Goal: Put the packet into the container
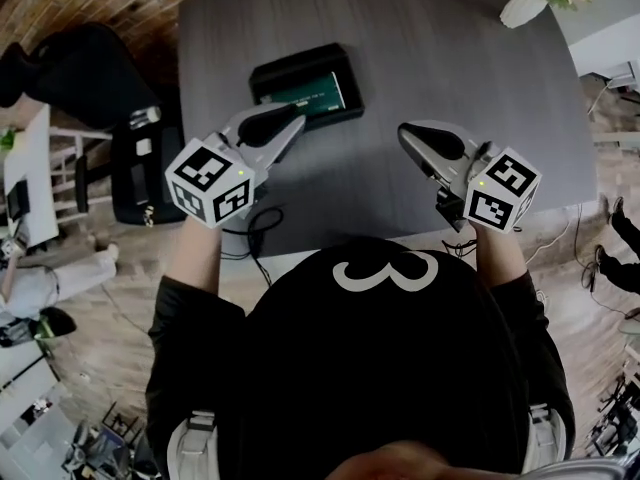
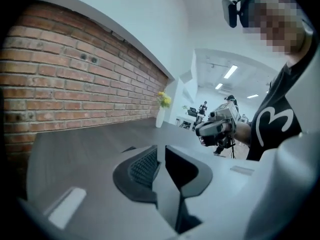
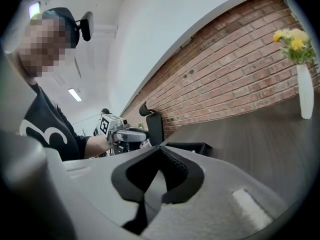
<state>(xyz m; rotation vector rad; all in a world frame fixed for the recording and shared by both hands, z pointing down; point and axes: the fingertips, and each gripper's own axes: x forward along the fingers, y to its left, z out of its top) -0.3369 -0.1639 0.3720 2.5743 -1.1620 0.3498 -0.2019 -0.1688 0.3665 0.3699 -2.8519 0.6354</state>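
A black container (image 1: pixel 275 72) stands on the dark grey table (image 1: pixel 440 58), left of the middle. Inside it lies a green packet (image 1: pixel 320 94). My left gripper (image 1: pixel 293 130) hovers just in front of the container, its jaws close together with nothing between them (image 2: pixel 161 151). My right gripper (image 1: pixel 404 134) is held to the right, apart from the container, shut and empty (image 3: pixel 159 150). In the right gripper view the container (image 3: pixel 192 147) shows just beyond the jaws, and the left gripper (image 3: pixel 131 134) to its left.
A white vase with yellow flowers (image 1: pixel 528 3) stands at the table's far right corner. A black chair (image 1: pixel 140 168) is at the table's left side. The table's front edge (image 1: pixel 330 240) runs close to the person's body. A brick wall (image 3: pixel 240 74) lies behind the table.
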